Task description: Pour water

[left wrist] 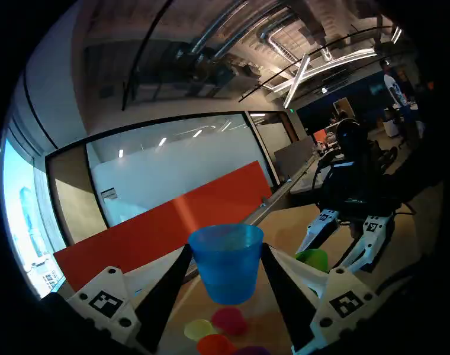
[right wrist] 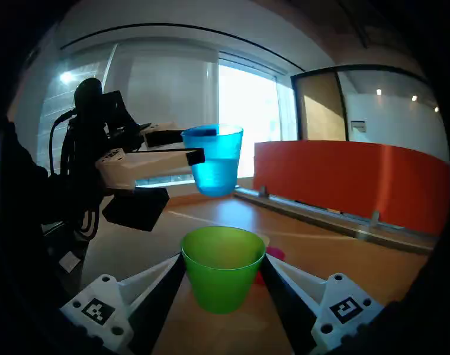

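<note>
So the left gripper view has the blue plastic cup (left wrist: 226, 260) right up close. The left hand-held gripper (left wrist: 226, 255) is clamped on it, one black finger pressing each side. From here the cup just looks see-through blue and I can't make out a water level. Past its right side is the green cup (left wrist: 312, 258), sitting between the fingers of the right hand-held gripper (left wrist: 343, 236). Near the green cup, toward the camera, a few small cups lie on the wooden counter (left wrist: 284, 225): a yellow one (left wrist: 198, 329), a pink one (left wrist: 230, 319) and an orange one (left wrist: 216, 344).

The right gripper view gives you what that one can't. The green cup fills the foreground, and the right hand-held gripper is grasping it with both fingers tight on its sides. Whether its base touches the counter, I can't tell. The blue cup hangs in the air above the green cup, a bit farther back, roughly upright, rim up. Backlit by the bright window (right wrist: 248, 118), it shows a darker blue band in its lower half, so there's water in it, about half full. The green cup is opaque lime green, and its inside looks like plain green. An orange partition panel (right wrist: 355, 177) runs behind the green cup, off to its right.
</note>
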Demonstrator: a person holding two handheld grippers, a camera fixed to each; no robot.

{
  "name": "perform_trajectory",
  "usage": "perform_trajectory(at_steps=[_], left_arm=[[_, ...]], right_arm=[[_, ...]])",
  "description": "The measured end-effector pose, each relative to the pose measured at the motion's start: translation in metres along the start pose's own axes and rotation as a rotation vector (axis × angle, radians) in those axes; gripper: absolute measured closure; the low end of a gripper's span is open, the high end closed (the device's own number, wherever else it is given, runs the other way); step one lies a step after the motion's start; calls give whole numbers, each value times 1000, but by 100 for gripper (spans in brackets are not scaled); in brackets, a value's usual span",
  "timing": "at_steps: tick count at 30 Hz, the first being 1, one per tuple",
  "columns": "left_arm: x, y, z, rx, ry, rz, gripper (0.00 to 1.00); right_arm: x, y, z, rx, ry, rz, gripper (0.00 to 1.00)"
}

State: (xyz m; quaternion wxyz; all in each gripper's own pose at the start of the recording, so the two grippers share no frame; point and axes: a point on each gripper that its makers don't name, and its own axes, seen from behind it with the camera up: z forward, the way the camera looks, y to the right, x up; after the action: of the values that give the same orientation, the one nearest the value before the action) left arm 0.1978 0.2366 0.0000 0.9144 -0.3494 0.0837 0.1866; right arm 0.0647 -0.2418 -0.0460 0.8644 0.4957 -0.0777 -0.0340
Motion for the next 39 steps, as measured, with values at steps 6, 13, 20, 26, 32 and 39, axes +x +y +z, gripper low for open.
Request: perform_trajectory(at_steps=[6,13,20,26,32,39], left_arm=[[0,0,-2,2,1,10,15],[2,0,-4,1,7,27,15],[2,0,-6,0,13,52,15],[4,1,-8,-4,21,71,15],[6,0,-10,-8,27,89,15],[7,1,-13,-12,31,112,15]], right_arm=[[0,-3,3,10,-1,-6,10],[1,-7,5,24,-4,-14,10],[-1,-10,7,35,-6,-17,10],[-2,-13,9,45,-10,-20,10],[-3,-15,10,53,-11,-22,10],[-2,-20,12,65,-15,-29,10]])
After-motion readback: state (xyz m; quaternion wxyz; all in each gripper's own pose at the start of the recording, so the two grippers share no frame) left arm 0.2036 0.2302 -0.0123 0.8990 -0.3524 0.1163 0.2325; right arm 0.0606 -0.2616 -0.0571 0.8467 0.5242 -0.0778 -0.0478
